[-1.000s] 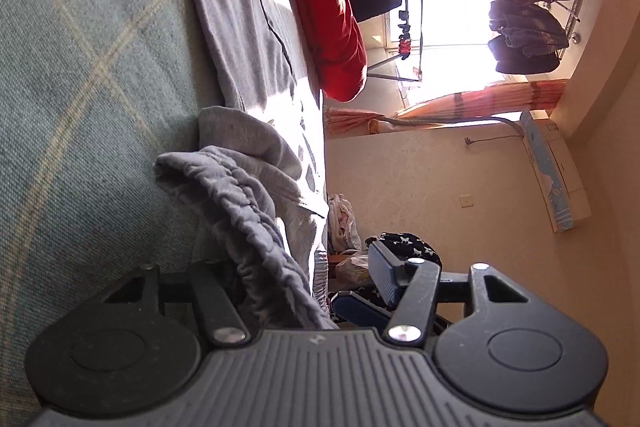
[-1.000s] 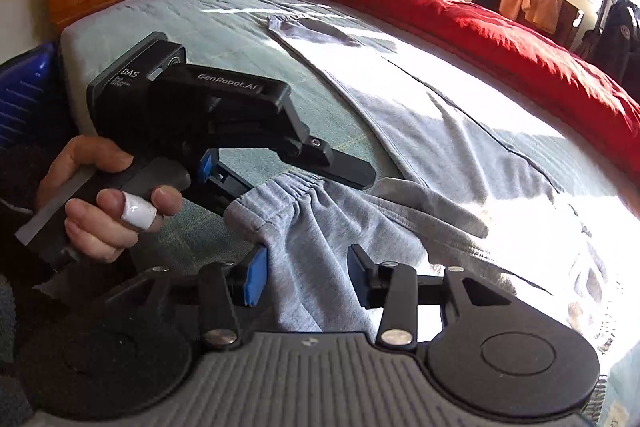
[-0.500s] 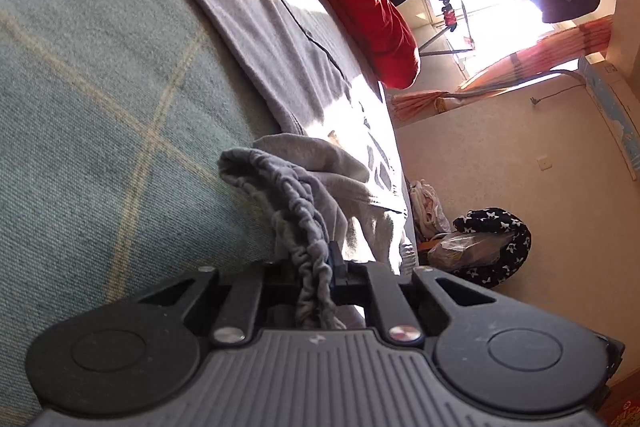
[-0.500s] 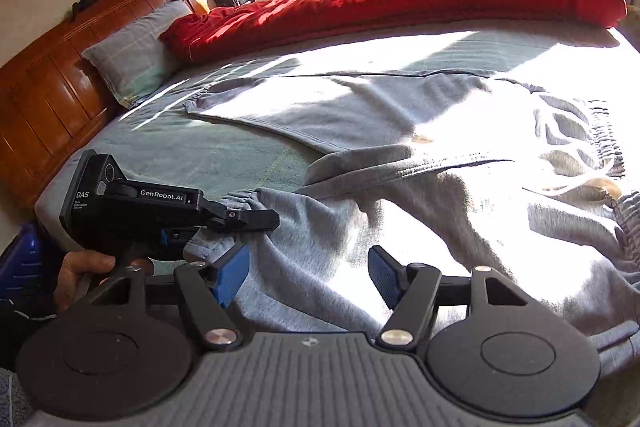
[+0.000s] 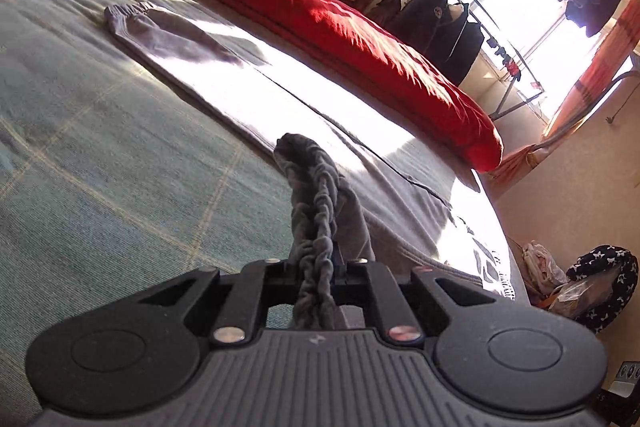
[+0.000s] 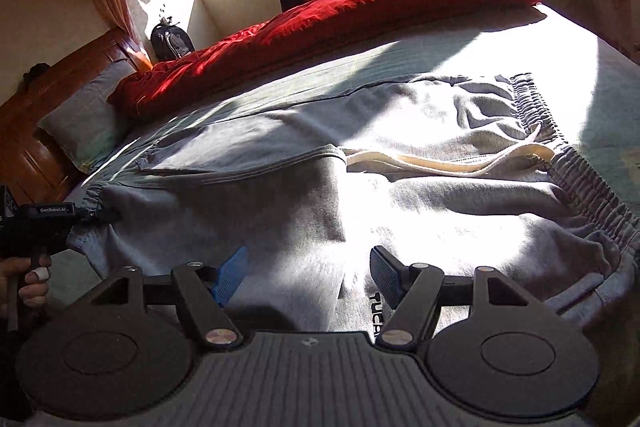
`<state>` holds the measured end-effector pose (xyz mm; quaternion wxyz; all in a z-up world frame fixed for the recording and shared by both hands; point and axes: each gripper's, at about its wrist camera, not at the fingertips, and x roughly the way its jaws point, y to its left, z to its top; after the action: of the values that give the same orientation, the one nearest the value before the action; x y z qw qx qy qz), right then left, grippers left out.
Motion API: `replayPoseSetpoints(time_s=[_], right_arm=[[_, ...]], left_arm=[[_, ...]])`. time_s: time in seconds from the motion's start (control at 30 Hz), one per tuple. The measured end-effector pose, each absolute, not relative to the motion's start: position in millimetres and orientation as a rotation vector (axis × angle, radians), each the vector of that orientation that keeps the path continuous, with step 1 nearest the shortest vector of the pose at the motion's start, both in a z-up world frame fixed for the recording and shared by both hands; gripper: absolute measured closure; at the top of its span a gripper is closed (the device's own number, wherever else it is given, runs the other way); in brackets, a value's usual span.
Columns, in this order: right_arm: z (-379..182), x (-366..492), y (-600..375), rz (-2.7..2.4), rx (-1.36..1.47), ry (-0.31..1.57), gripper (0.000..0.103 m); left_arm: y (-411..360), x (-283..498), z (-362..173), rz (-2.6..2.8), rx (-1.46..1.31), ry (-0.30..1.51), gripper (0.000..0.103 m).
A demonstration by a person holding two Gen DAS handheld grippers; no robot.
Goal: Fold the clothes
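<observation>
1. Grey sweatpants [image 6: 360, 163] lie spread across the green bed [image 5: 100, 155], waistband [image 6: 536, 107] at the right in the right wrist view, legs running left toward the pillow [image 6: 88, 115].
2. The left gripper [image 5: 320, 271] has its jaws closed tight on a gathered elastic cuff [image 5: 316, 211] of the sweatpants; the cloth rises bunched from between the pads, off the bed.
3. In the right wrist view the same gripper [image 6: 106, 215] shows at the far left edge, pinching the near leg's cuff, with a hand [image 6: 28, 279] below it on the grip.
4. The right gripper [image 6: 304, 271] hovers over the near leg, its jaws set wide with blue pads [image 6: 230, 273] showing; the fabric lies beyond and below them, not pinched.
5. The other leg lies flat in sunlight, its cuff [image 5: 128, 13] far left in the left wrist view.
6. A red duvet [image 6: 340, 15] lies rolled along the far side of the bed.
7. A cream drawstring [image 6: 452, 163] trails from the waistband.
</observation>
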<state>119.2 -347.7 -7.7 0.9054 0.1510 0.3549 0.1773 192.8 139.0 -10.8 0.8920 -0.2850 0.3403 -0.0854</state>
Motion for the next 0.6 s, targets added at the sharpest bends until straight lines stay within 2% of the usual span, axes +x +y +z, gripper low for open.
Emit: replayPoseSetpoints(time_s=[0.2,0.6], right_arm=[[-12,122,-348,0.342,0.332,0.727,0.030],[-13,121,-349,0.314,0.330,0.721,0.028]], left_arm=[[191,177,3,-0.036,-0.599,0.646,0.095],[246,164,11,0.133,-0.602,0.641,0.095]])
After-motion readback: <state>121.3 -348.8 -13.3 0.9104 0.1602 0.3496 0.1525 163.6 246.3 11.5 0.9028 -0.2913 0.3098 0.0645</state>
